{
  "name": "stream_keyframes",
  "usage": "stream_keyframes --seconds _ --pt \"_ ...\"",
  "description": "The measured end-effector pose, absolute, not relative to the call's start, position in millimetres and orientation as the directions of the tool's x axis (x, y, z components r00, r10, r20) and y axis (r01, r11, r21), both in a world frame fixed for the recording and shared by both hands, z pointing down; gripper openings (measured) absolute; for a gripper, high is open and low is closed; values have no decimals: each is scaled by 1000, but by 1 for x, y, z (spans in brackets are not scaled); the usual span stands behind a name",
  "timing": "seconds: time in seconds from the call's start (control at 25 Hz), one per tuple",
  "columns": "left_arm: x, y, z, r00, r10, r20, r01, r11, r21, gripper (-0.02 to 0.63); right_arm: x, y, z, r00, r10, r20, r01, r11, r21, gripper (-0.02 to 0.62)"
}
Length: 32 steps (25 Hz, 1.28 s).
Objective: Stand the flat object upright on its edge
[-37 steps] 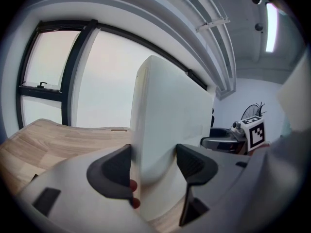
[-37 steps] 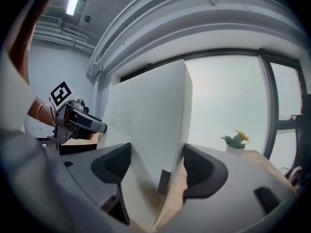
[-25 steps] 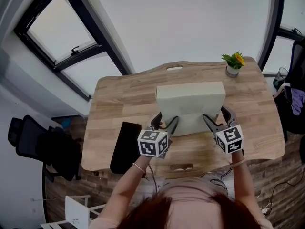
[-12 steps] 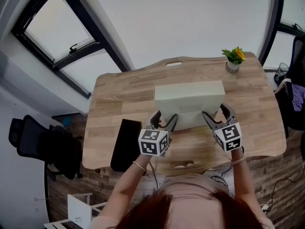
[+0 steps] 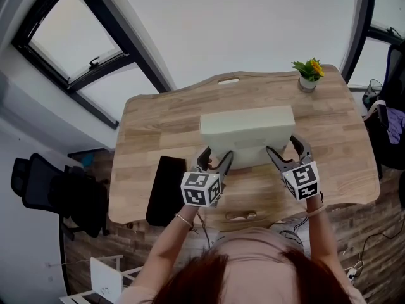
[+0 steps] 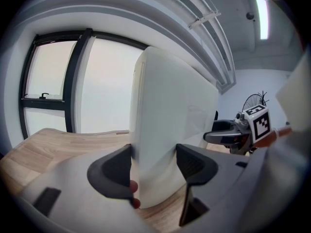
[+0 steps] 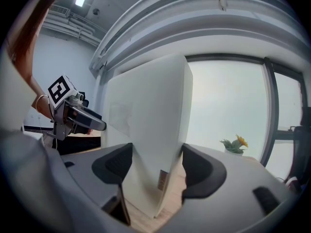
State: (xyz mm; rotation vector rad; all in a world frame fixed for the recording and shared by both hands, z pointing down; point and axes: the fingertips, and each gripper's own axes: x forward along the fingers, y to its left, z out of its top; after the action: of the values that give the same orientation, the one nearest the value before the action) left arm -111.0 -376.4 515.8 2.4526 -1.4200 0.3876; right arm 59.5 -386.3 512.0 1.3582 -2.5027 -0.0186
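Pale wall (image 5: pixel 253 24) and dark-framed windows (image 5: pixel 82 37) stand behind the wooden bench (image 5: pixel 152 132), and a black chair (image 5: pixel 57 192) sits on the floor off its left end. A small plant (image 5: pixel 308 73) is at the bench's far right corner. A flat black pad (image 5: pixel 166 192) lies near the front left edge.

At the middle of the bench is the slab (image 5: pixel 247 128), pale and thick. It is upright on one long edge, with its broad face toward you and its narrow top edge showing from the head view. Its lower edge is down at the wood; you cannot tell from any view whether its full weight rests there.

You grip it at both lower corners. Your left hand-held gripper (image 5: pixel 215 159) reaches in from the front at the slab's left end. Its jaws stand wide, and one pad (image 6: pixel 119 166) lies against each broad face. Your right hand-held gripper (image 5: pixel 286 151) does the same at the right end, its jaws spread across the slab's thickness and both pads pressed on it. Both point slightly downward, and each shows in the other's gripper view across the slab.

The plant and the pad are well apart from the slab.
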Motion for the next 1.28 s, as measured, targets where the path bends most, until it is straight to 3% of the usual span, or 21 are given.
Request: stream_keyframes --seconds 0.52,1.28 --pt "-111 -367 516 542 -755 368 -838 -520 167 275 59 -377 512 -530 -817 225 -815 565 132 336" --pt "-118 -357 507 519 -788 332 -855 -480 197 275 69 -368 507 -496 -845 198 -854 517 67 341"
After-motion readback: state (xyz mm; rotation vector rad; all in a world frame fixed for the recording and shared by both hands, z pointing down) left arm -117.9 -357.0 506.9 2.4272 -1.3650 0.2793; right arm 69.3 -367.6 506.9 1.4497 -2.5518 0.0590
